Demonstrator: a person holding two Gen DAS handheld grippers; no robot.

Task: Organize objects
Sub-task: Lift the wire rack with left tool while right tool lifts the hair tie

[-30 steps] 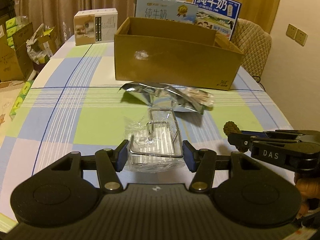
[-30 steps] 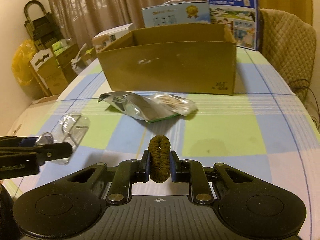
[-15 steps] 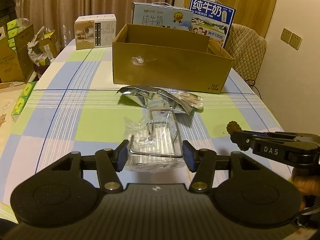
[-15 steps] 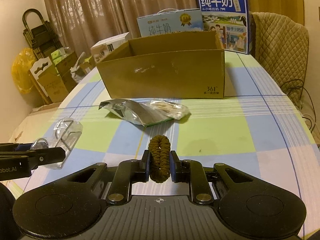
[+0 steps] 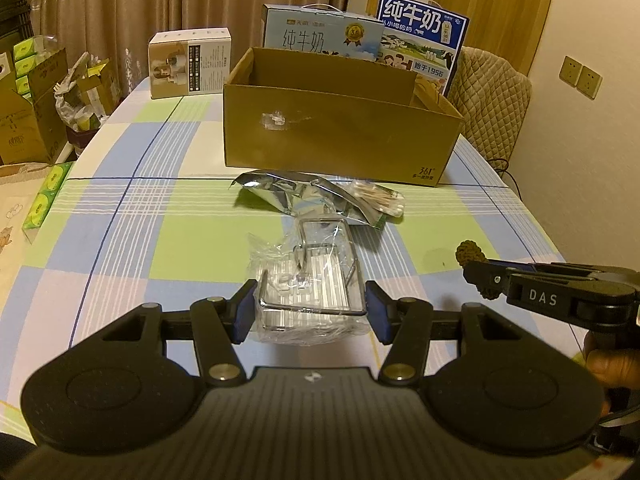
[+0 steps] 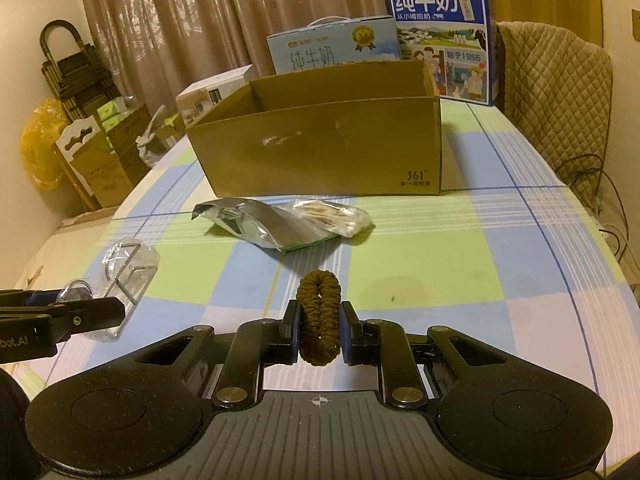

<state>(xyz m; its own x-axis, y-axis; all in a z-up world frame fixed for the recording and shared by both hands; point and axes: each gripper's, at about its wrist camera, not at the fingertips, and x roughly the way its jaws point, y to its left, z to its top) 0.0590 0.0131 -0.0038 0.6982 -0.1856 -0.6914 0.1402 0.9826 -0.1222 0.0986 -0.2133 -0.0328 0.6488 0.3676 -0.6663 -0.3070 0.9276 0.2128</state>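
My left gripper (image 5: 311, 308) is shut on a wire rack wrapped in clear plastic (image 5: 310, 280) and holds it above the table; the rack also shows in the right wrist view (image 6: 126, 268). My right gripper (image 6: 320, 320) is shut on a brown braided hair tie (image 6: 320, 312), also seen in the left wrist view (image 5: 470, 252). An open cardboard box (image 5: 340, 128) (image 6: 320, 144) stands ahead at mid-table. A silver foil bag (image 5: 296, 194) (image 6: 256, 220) and a pack of cotton swabs (image 5: 378, 202) (image 6: 332, 216) lie in front of the box.
Two milk cartons (image 5: 320, 36) (image 5: 420, 36) stand behind the box, a white product box (image 5: 190, 62) at the back left. A quilted chair (image 5: 492, 100) is at the right. Boxes and bags (image 5: 36, 120) crowd the floor left of the checked tablecloth (image 5: 120, 240).
Both grippers have risen and drawn back a little with their objects held; the box interior shows more. The foil bag and swabs have not moved.
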